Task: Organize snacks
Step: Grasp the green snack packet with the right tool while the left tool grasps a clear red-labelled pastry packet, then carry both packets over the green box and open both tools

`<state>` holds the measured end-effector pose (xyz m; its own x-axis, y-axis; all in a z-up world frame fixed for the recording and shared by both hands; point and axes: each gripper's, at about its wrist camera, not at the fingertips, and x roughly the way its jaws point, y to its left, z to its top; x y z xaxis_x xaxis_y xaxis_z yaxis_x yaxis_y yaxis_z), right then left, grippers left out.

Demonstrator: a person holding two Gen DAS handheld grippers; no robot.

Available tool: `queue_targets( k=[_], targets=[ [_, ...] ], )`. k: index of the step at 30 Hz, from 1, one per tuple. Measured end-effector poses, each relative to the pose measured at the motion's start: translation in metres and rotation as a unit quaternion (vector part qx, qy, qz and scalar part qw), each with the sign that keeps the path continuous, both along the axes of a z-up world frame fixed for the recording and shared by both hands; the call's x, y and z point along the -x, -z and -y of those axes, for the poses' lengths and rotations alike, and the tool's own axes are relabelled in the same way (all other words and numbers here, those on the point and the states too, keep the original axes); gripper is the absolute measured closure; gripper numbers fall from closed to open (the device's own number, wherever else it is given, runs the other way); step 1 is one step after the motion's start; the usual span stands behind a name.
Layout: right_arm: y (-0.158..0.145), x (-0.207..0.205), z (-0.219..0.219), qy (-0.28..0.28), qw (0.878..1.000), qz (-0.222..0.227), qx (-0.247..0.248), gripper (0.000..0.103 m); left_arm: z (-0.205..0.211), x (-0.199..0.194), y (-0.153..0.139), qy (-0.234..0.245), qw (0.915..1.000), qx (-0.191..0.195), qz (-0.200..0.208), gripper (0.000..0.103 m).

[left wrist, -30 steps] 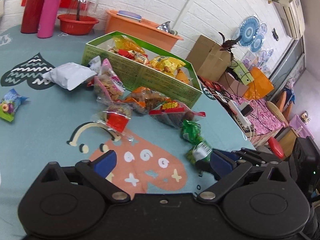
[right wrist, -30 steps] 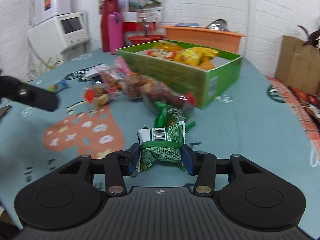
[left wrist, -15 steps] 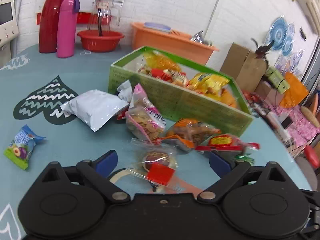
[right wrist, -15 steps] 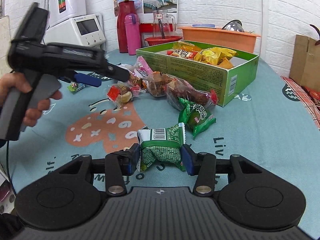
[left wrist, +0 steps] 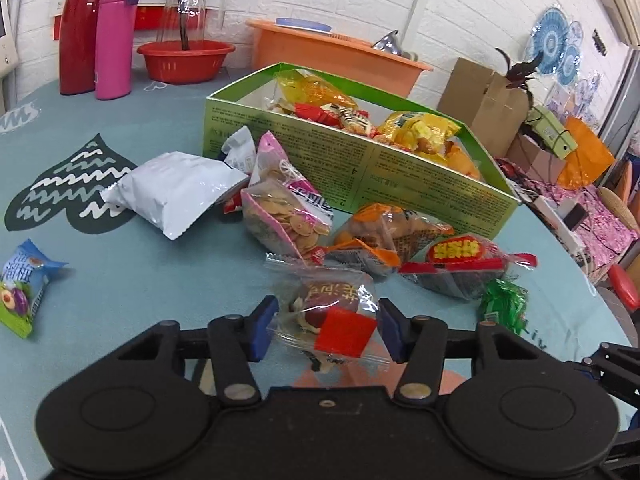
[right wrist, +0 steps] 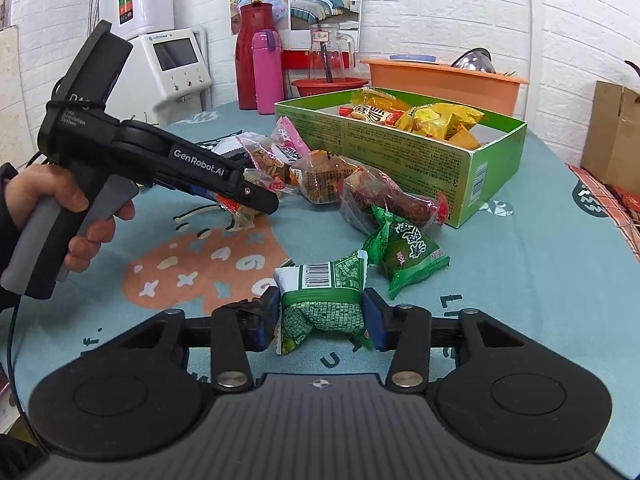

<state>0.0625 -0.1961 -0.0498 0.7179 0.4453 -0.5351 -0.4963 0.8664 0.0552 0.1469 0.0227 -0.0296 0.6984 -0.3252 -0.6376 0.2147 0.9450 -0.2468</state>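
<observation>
My left gripper [left wrist: 326,330] has its blue pads on either side of a clear packet with a red label [left wrist: 332,316] on the teal tablecloth; the pads touch the wrapper's edges. My right gripper [right wrist: 320,320] is shut on a green snack packet [right wrist: 320,300] and holds it above the table. A green cardboard box [left wrist: 400,172] with several snacks inside stands behind. It also shows in the right wrist view [right wrist: 400,148]. The left gripper also shows in the right wrist view [right wrist: 248,200], held by a hand.
Loose snacks lie in front of the box: a white bag [left wrist: 176,192], a pink biscuit bag [left wrist: 284,212], an orange packet [left wrist: 380,236], a red-labelled packet [left wrist: 460,264], a green packet [right wrist: 404,248], a blue packet [left wrist: 20,288]. Flasks [left wrist: 114,36], a red bowl [left wrist: 184,60] and an orange tub [left wrist: 336,60] stand behind.
My left gripper moved forward to the clear red-label packet and its jaws narrowed around it. My right gripper kept hold of the green packet and stayed nearly still.
</observation>
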Motion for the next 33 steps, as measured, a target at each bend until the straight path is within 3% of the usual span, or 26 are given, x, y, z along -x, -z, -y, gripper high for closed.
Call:
queue_targets(
  k=[8, 11, 16, 22, 28, 33],
  targets=[
    [-0.041, 0.009, 0.011, -0.031, 0.997, 0.033, -0.058, 0.03, -0.002, 0.025, -0.051, 0.034, 0.9971, 0.04, 0.056, 0.021],
    [-0.065, 0.0, 0.014, -0.015, 0.995, 0.077, -0.06, 0.029, 0.0, 0.017, -0.078, 0.041, 0.9936, 0.066, 0.082, 0.021],
    [-0.092, -0.035, 0.018, 0.024, 0.99, 0.128, -0.056, 0.029, 0.006, -0.016, -0.107, 0.03, 0.9902, 0.069, 0.117, 0.02],
    [-0.1, -0.099, 0.027, 0.089, 0.983, 0.157, -0.039, 0.029, 0.0, -0.073, -0.106, -0.003, 0.9893, 0.091, 0.114, 0.02],
    [-0.084, -0.162, 0.044, 0.139, 0.982, 0.122, -0.042, 0.029, -0.011, -0.119, -0.09, -0.022, 0.9908, 0.1, 0.089, 0.02],
    [-0.073, -0.191, 0.049, 0.162, 0.979, 0.105, -0.059, 0.028, -0.012, -0.145, -0.074, -0.037, 0.9929, 0.086, 0.073, 0.018]
  ],
)
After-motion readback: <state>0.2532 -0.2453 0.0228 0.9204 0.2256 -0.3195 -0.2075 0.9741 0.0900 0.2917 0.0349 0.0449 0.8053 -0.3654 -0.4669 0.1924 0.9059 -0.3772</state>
